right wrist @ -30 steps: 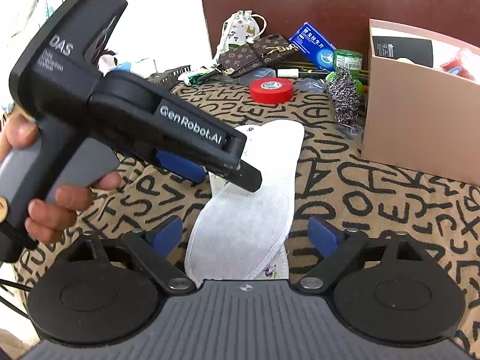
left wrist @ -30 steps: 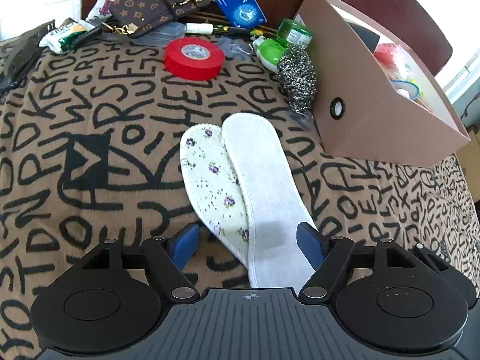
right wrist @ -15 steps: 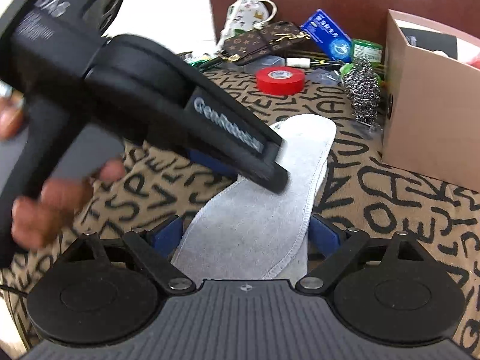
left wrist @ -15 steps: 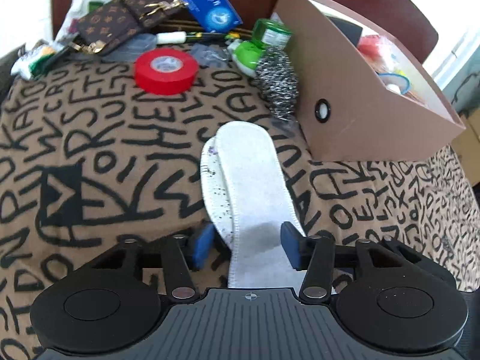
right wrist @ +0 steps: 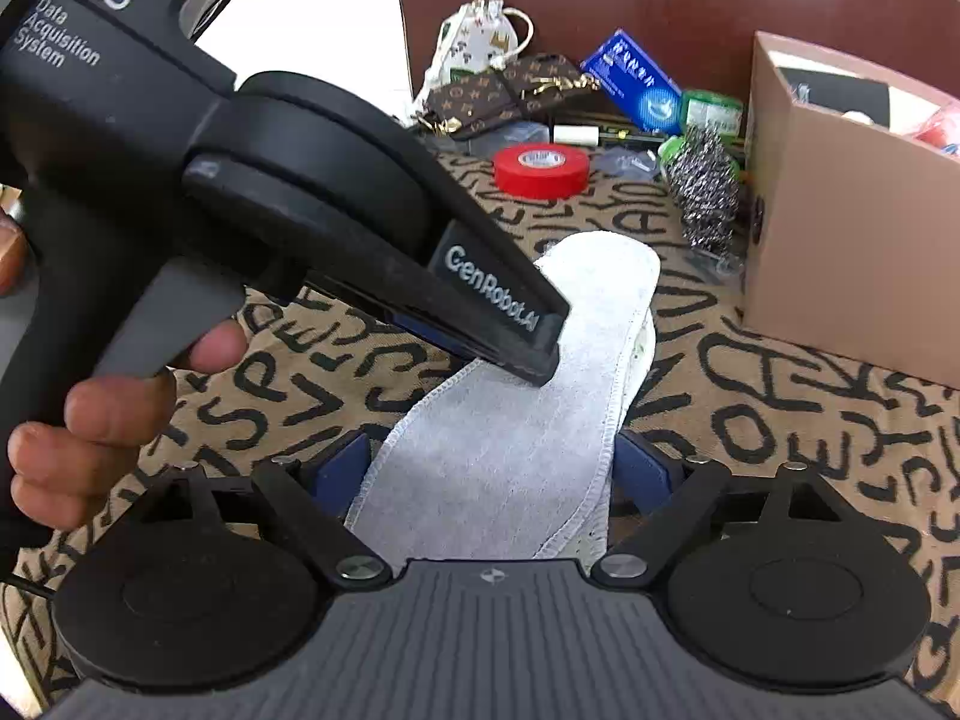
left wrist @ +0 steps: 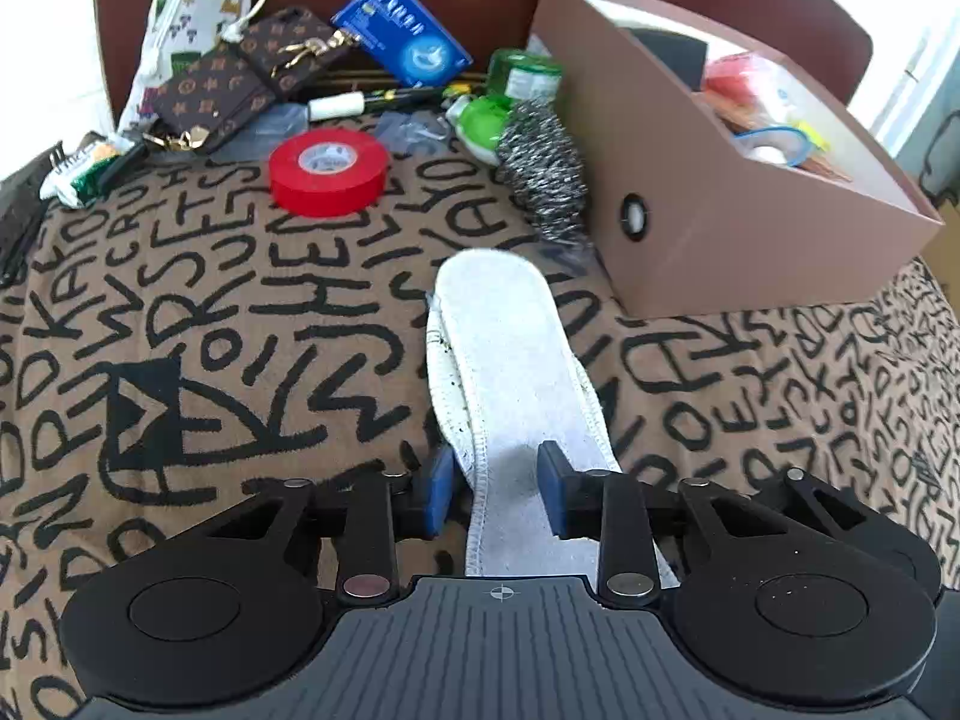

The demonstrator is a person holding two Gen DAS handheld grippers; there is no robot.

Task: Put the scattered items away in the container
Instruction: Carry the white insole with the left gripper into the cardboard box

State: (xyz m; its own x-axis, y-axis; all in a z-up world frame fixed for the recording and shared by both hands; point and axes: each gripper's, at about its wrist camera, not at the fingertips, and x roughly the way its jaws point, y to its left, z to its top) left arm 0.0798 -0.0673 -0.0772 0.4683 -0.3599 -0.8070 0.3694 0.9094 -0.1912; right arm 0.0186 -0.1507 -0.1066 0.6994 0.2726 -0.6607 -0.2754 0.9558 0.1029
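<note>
Box (left wrist: 708, 252) at far right of the counter (left wrist: 180, 312), open-topped, holding red, blue and yellow oddments. Insoles (left wrist: 510, 372) stacked just beside it. Left claw (left wrist: 495, 492) pinches their heel end; right claw (right wrist: 486, 468) spread wide astride them.

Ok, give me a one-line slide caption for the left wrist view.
Left gripper closes on stacked insoles, beside the brown box.
</note>
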